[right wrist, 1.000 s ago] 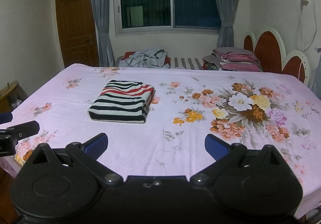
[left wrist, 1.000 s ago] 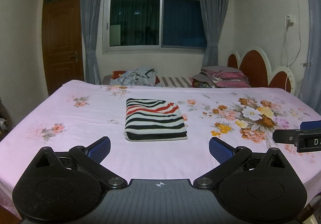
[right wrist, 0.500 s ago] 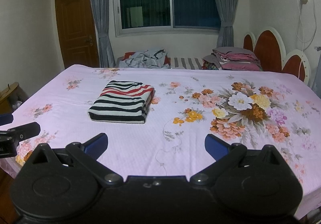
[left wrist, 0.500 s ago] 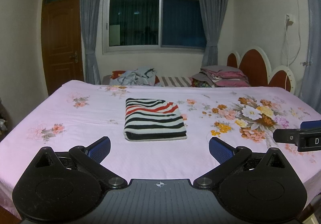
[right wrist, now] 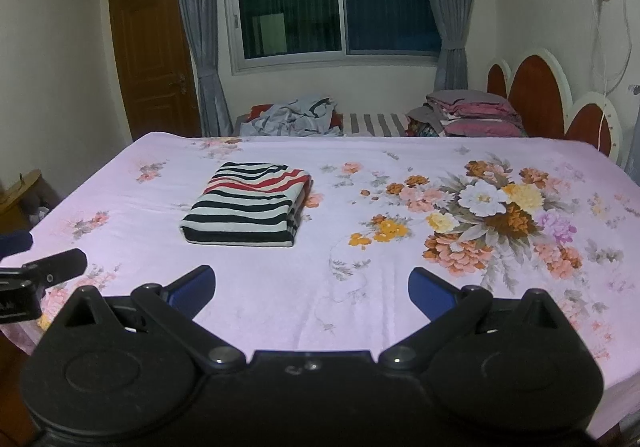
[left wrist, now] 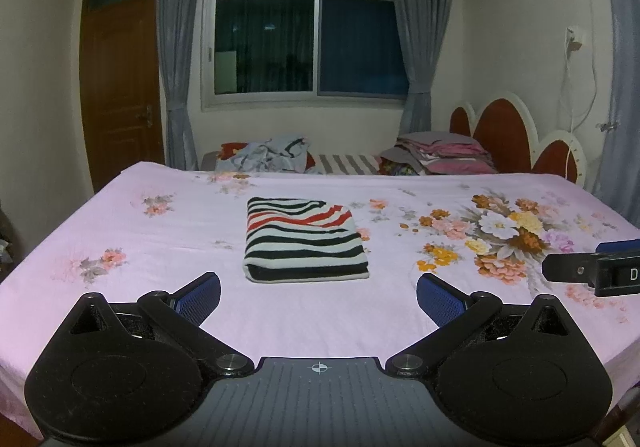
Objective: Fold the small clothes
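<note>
A striped garment (left wrist: 304, 241) in black, white and red lies folded into a neat rectangle on the pink floral bed sheet (left wrist: 160, 247). It also shows in the right wrist view as the striped garment (right wrist: 250, 205), left of centre. My left gripper (left wrist: 318, 293) is open, empty, held above the near edge of the bed, short of the garment. My right gripper (right wrist: 312, 287) is open and empty too, to the right of the garment. Each gripper's tip shows at the edge of the other's view.
A loose heap of grey clothes (left wrist: 272, 157) and a stack of folded pink bedding (left wrist: 444, 157) lie behind the bed's far edge. A red and white headboard (left wrist: 516, 139) stands at the right. A wooden door (left wrist: 120, 87) and a curtained window are on the far wall.
</note>
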`<state>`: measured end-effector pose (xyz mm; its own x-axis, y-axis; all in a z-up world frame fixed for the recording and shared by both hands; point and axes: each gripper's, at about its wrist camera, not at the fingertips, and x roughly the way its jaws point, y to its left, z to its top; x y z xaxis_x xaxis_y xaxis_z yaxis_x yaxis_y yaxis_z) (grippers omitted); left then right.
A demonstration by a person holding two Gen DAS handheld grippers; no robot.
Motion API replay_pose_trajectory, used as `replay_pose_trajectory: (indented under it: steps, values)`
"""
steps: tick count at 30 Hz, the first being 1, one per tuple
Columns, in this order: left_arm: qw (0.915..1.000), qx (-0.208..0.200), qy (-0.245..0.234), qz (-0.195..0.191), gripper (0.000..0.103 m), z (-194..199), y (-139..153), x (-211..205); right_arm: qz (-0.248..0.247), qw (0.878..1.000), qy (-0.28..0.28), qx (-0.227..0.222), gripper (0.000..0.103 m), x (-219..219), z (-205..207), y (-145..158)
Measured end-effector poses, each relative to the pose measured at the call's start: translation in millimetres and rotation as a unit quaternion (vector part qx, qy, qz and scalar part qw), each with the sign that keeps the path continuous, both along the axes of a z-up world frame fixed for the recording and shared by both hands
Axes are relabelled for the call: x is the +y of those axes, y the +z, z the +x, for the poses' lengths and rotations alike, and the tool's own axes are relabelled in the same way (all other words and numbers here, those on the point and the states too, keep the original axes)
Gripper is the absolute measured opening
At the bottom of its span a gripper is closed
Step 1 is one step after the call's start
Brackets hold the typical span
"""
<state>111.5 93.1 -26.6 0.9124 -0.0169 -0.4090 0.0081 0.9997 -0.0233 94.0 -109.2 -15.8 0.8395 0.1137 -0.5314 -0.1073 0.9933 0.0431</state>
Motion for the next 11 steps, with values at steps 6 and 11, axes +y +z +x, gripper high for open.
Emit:
replay_pose_trajectory:
  steps: [6, 11]
  values:
    - [0.9999, -0.004, -0.012, -0.002, 0.103, -0.4, 0.2, -1.4, -0.001, 1.0, -0.001, 0.001, 0.103, 1.1, -0.6, -0.1]
    - [0.9999, -0.013, -0.005, -0.003, 0.103, -3.0, 2.7, -1.9, 0.0, 1.0, 0.0, -0.001, 0.103, 0.6, 0.0, -0.1]
